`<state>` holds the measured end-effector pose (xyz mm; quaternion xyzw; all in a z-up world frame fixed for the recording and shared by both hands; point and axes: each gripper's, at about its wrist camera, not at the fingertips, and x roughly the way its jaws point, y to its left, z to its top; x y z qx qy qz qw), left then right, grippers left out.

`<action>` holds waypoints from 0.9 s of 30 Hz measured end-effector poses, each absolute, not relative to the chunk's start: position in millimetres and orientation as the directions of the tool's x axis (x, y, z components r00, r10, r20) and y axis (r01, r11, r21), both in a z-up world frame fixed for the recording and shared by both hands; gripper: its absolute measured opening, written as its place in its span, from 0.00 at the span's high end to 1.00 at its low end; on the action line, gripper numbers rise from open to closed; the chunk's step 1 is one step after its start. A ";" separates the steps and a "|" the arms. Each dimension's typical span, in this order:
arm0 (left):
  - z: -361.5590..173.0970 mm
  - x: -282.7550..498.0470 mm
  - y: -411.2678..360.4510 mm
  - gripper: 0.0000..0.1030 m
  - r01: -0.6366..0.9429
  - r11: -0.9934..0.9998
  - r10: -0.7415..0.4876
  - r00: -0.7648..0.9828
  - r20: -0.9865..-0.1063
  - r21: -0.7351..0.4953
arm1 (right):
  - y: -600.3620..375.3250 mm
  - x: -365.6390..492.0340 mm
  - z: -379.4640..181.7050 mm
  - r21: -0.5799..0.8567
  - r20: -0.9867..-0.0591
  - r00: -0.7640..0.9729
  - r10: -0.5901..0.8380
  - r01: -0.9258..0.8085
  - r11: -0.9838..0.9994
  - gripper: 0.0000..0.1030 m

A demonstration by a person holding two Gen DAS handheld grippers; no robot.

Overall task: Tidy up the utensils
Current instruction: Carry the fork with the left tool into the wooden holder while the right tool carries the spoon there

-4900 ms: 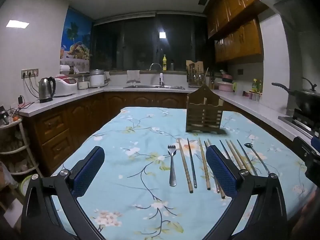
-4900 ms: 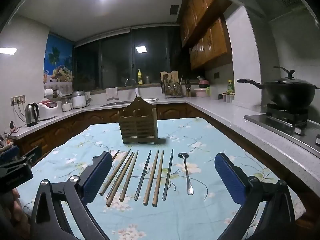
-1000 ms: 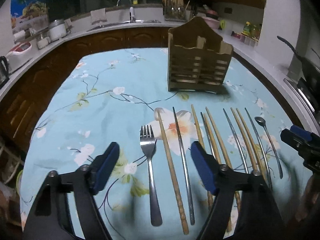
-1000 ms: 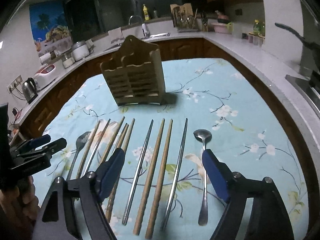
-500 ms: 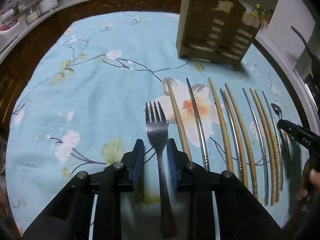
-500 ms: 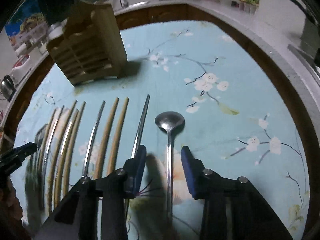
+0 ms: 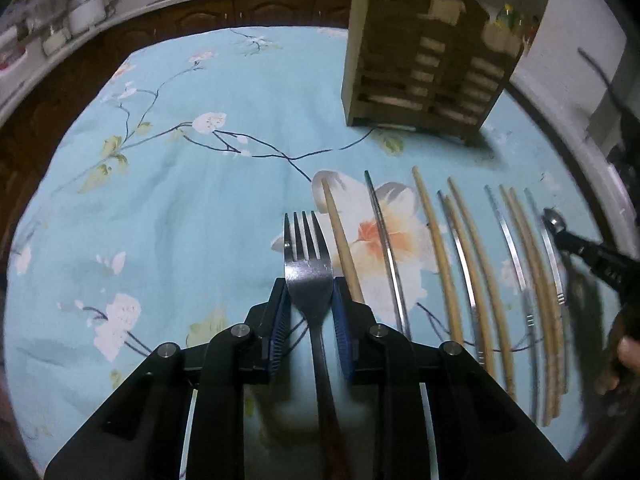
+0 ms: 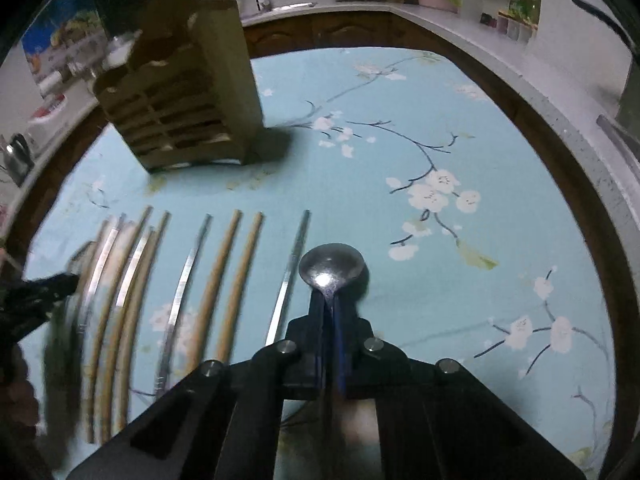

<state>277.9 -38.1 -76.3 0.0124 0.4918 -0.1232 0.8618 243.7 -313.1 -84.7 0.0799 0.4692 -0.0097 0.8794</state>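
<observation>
Left gripper [image 7: 309, 300] fingers clamped on fork [image 7: 307, 258] at its neck; right gripper [image 8: 330, 308] fingers clamped on spoon [image 8: 333, 268] neck. Both lie on table [image 8: 460, 264], near edge, flanking chopsticks [image 8: 234, 276]. Wooden holder [image 8: 180, 100] upright toward far edge.

The left gripper [image 7: 310, 292] sits at the lower centre of its own view, angled downward, its blue-padded fingers [image 7: 280, 312] pressed against both sides of a fork [image 7: 308, 264]. The right gripper [image 8: 330, 308], likewise low and central in its view, is clamped tight on a spoon [image 8: 332, 270] neck.
</observation>
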 end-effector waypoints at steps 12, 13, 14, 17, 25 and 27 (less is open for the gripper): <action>-3.3 227.8 -11.6 0.81 0.247 0.950 -0.306 0.628 -0.715 -0.190 | -306.9 197.4 -21.3 0.221 -0.714 0.689 0.125 0.052 0.974 0.96; 2.9 224.1 -11.1 0.81 0.250 0.948 -0.314 0.637 -0.704 -0.196 | -306.3 193.7 -14.8 0.222 -0.704 0.699 0.126 0.047 0.974 0.96; 8.5 221.2 -10.1 0.81 0.253 0.946 -0.320 0.646 -0.693 -0.201 | -307.0 192.5 -10.6 0.225 -0.697 0.706 0.128 0.045 0.973 0.96; 23.0 212.2 -7.3 0.81 0.259 0.944 -0.329 0.674 -0.661 -0.205 | -305.6 182.4 9.0 0.232 -0.662 0.738 0.135 0.030 0.972 0.96; 50.7 202.7 -4.5 0.81 0.271 0.940 -0.340 0.726 -0.597 -0.206 | -294.6 179.9 43.9 0.237 -0.594 0.790 0.151 -0.007 0.971 0.98; 56.6 204.2 -4.8 0.81 0.275 0.940 -0.342 0.734 -0.587 -0.204 | -292.1 182.4 50.1 0.236 -0.584 0.797 0.152 -0.013 0.972 0.98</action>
